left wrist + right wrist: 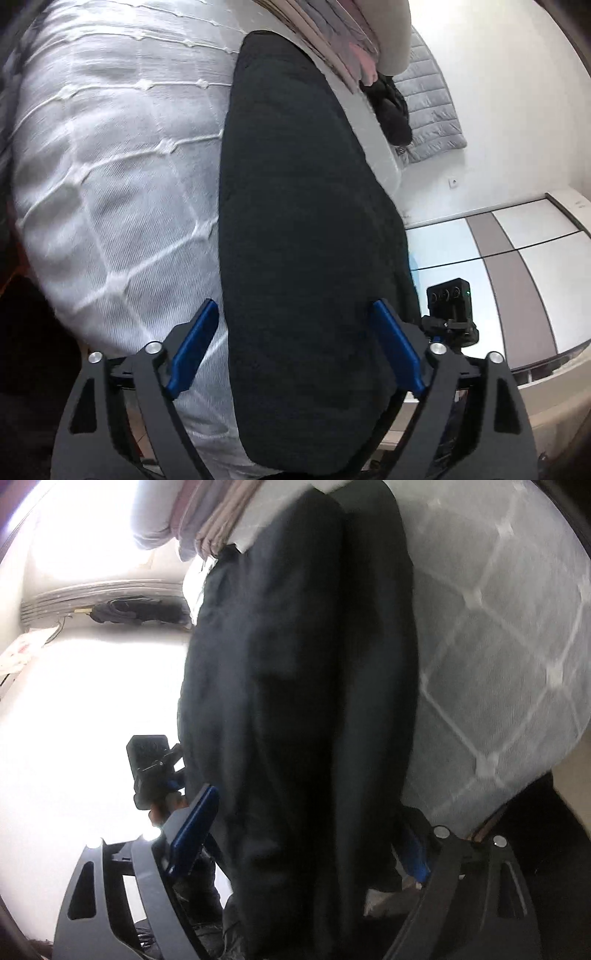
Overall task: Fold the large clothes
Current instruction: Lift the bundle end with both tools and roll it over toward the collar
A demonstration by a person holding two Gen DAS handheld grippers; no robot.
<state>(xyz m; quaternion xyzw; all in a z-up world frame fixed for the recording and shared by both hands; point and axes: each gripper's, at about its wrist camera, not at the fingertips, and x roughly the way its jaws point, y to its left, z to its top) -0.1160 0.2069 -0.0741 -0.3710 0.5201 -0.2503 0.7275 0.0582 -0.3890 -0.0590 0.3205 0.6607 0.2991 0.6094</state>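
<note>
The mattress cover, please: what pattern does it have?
White mattress cover with a quilted diamond pattern, clearest in the left wrist view.

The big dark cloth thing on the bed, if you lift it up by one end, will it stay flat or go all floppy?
Probably floppy: the long dark fabric garment drapes in soft lengthwise folds over the white quilted mattress. It likely sags between the left gripper and the right gripper, whose blue fingers stand wide on either side of it. Its thick look suggests some weight, so one end may drag.
</note>
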